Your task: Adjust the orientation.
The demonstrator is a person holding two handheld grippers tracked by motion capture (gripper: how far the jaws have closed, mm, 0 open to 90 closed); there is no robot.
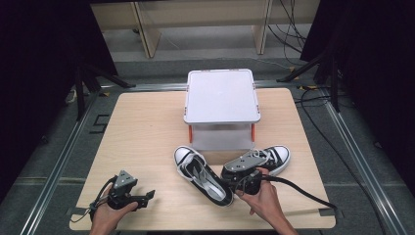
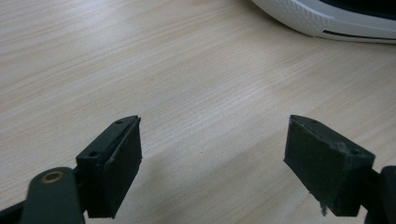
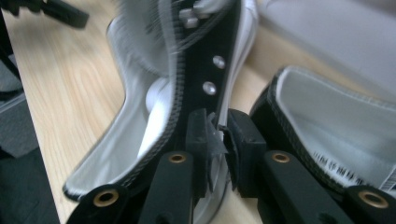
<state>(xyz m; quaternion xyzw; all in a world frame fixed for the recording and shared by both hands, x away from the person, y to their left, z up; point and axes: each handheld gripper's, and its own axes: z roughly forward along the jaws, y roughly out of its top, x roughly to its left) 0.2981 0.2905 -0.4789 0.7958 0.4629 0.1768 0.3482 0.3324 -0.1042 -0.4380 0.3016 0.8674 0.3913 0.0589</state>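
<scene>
At the near edge of the worktop (image 1: 147, 127), the left tongs (image 1: 147, 197) rest low in the person's left hand (image 1: 105, 215), jaws spread wide with nothing between them. The left gripper view looks past them over bare wood to the white rubber sole of a sneaker at the top right, well apart from the pads.

To the right, the right tongs (image 3: 218, 140) are clamped on the side wall of the near sneaker (image 1: 203, 176), the black low-top with white lining that lies diagonally across the front of the worktop. The right gripper view shows the two pads pinching the black canvas edge just below the metal eyelets, with the white inside of the shoe opening to the left. The person's right hand (image 1: 259, 198) steers from behind.

Just beyond and touching or nearly touching it lies the second sneaker (image 1: 271, 157), its white toe cap pointing to the right; part of it is hidden under the grey plate of the right tongs.

Farther back stands a white lidded box (image 1: 221, 95) with orange clips, lid on.

By my reading, the work is at an early stage: one shoe is gripped but not lifted clear, the pair is not yet lined up or put away, the box is unopened, and the left tongs have taken hold of nothing.
</scene>
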